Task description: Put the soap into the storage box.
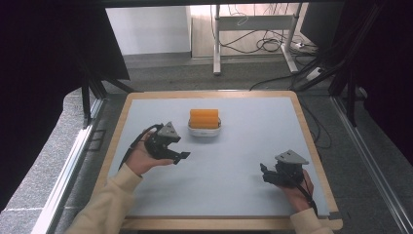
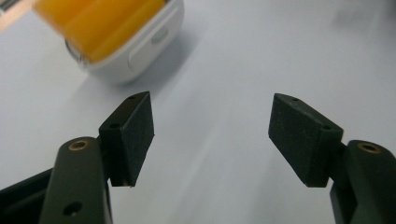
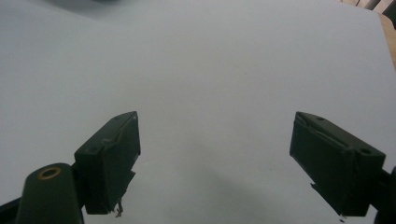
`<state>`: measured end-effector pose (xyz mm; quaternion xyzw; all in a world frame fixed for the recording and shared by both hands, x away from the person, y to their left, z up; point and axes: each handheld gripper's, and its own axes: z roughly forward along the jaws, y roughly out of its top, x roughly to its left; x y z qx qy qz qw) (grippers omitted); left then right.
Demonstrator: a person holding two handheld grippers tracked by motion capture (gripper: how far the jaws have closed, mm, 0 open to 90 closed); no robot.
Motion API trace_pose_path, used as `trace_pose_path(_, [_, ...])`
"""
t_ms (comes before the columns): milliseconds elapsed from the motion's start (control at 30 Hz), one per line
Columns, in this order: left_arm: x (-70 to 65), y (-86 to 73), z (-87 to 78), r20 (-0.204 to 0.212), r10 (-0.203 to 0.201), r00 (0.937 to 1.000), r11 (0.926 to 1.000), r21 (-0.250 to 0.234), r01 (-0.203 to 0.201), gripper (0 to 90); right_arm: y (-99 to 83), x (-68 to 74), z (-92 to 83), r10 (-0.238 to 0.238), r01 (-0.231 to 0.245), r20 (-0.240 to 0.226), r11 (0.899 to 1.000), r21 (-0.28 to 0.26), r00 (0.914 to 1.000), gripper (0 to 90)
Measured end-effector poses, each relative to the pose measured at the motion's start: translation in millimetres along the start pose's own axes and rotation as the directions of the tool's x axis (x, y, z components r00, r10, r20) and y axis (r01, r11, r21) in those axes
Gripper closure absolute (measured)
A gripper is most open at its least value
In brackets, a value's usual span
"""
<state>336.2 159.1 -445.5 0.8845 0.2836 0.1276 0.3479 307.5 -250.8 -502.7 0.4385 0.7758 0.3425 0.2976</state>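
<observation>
Both grippers, left gripper (image 2: 211, 135) and right gripper (image 3: 215, 161), are holding jaws apart; a white box (image 2: 140, 51) of orange rolls (image 2: 100, 21) is lying beyond the left jaw.

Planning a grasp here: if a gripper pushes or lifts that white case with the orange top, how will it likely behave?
The white case looks like smooth, rounded hard plastic, so it would probably stay stiff and might slip between the pads. It sits low and wide on the grey mat, so a push would more likely slide it than tip it. The orange top seems ridged; whether it is loose is unclear.
</observation>
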Motion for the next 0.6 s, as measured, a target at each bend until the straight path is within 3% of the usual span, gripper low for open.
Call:
trace_pose_path(267, [-1.0,-29.4,-14.6,-0.033,-0.056,0.9979,0.9982,-0.023,0.056,31.0,-0.5,0.4,2.4,0.0,0.0,0.004,1.0,0.011,1.0,16.4])
trace_pose_path(367, [-0.9,-31.4,-15.4,-0.021,-0.065,0.9976,0.9974,-0.033,0.065,31.0,-0.4,0.9,1.9,0.0,0.0,0.005,1.0,0.011,1.0,16.3])
trace_pose_path(600, [2.2,-34.5,-19.9,-0.038,-0.087,0.9955,0.9952,-0.047,0.086,29.7,-0.9,-1.5,1.5,-0.001,0.001,-0.001,1.0,-0.003,1.0,16.2])
